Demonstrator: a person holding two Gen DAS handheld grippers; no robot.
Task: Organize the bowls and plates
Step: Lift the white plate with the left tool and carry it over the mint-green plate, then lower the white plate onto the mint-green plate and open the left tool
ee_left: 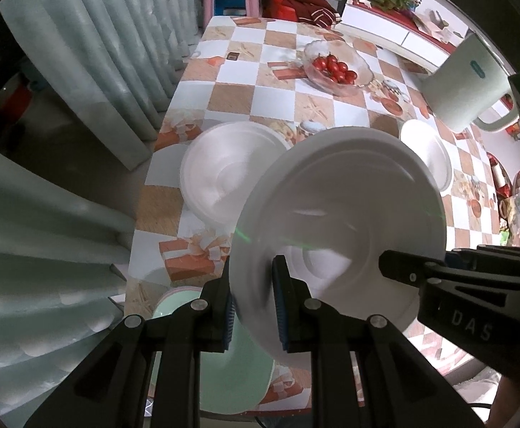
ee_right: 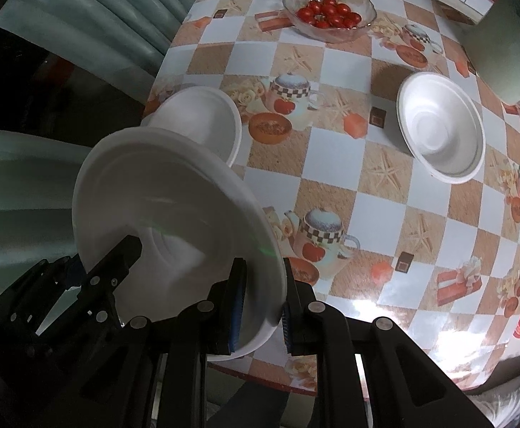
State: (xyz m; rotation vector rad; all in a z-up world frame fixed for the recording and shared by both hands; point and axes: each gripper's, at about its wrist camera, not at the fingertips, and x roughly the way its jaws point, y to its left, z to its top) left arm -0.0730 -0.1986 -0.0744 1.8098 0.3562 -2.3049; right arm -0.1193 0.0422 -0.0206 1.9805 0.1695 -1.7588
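In the left wrist view, the left tongs [ee_left: 254, 306] grip the near rim of a white plate [ee_left: 338, 221] at lower centre. The right tongs [ee_left: 398, 267] clamp its opposite rim. Lifted and tilted above the bench [ee_left: 238, 96], the plate overlaps a white bowl [ee_left: 224, 174] sitting up-left, likely its target.

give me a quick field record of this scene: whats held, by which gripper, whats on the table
held: white plate, tilted, above the table
left gripper: shut on plate's rim
right gripper: shut on opposite rim
table: checkered cloth
loose: white bowl to the right, second white bowl behind the plate
also: glass bowl of cherry tomatoes at far end, green plate at near edge
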